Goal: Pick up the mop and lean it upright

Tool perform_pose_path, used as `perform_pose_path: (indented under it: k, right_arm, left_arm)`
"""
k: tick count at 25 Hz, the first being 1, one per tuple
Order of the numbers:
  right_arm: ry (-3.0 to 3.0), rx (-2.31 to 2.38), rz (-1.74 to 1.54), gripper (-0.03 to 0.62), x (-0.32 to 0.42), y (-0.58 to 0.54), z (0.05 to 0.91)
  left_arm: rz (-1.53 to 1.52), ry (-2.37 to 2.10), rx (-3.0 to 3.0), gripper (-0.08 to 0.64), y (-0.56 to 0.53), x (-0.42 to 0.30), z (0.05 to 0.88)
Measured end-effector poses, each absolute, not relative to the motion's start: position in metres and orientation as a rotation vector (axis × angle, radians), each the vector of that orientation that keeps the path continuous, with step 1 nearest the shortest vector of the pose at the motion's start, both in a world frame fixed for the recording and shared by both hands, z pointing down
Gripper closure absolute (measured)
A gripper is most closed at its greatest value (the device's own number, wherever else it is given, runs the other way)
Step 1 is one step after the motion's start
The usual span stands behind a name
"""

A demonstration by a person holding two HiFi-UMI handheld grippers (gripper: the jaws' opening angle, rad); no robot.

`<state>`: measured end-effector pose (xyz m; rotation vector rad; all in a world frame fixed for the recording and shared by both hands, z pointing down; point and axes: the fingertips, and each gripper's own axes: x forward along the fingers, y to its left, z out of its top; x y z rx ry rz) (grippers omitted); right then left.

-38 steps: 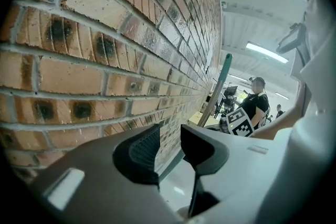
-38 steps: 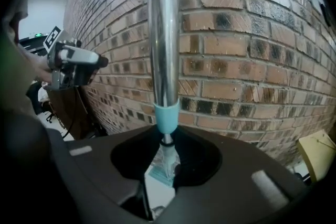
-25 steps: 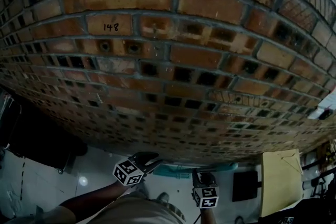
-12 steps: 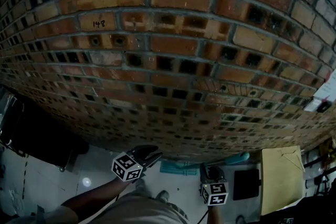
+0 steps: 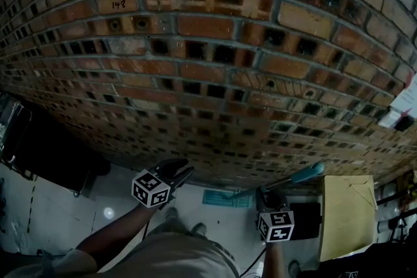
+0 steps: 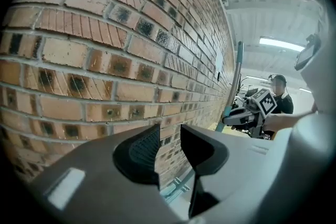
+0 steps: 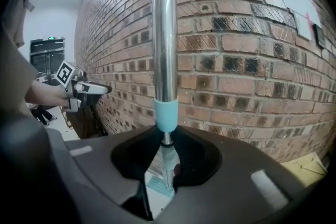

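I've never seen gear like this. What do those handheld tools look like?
Each has a grey body ending in two dark jaws; the left tool has ribbed pads. It and the right tool each carry a white cube printed with black square markers.

Orange-brown brick wall (image 5: 208, 62), blotched black and lined with grey mortar, fills my view from 9 to 3 o'clock. The mop (image 7: 164, 34) in my dark grey right claw (image 7: 165, 165) shows silver with a teal collar (image 7: 164, 115). Its teal head (image 5: 225, 198) is at 6 o'clock on the pale floor (image 5: 124, 205). My left claw (image 6: 170, 149) is dark grey too. Each claw bears a cube (image 5: 150, 189) of black-and-white square markers. A yellow sheet (image 5: 348, 215) shows at 4 o'clock.
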<state>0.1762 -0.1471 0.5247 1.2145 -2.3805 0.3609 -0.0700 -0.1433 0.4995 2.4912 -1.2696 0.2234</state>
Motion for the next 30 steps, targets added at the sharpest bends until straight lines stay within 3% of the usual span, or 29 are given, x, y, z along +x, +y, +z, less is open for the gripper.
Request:
perform_pose_path:
  k: [30]
  right_arm:
    - [-2.347, 1.262, 0.409, 0.500, 0.215, -0.156, 0.534]
  left_arm:
    - [0.278, -1.297, 2.474, 0.420, -0.149, -0.071, 0.511]
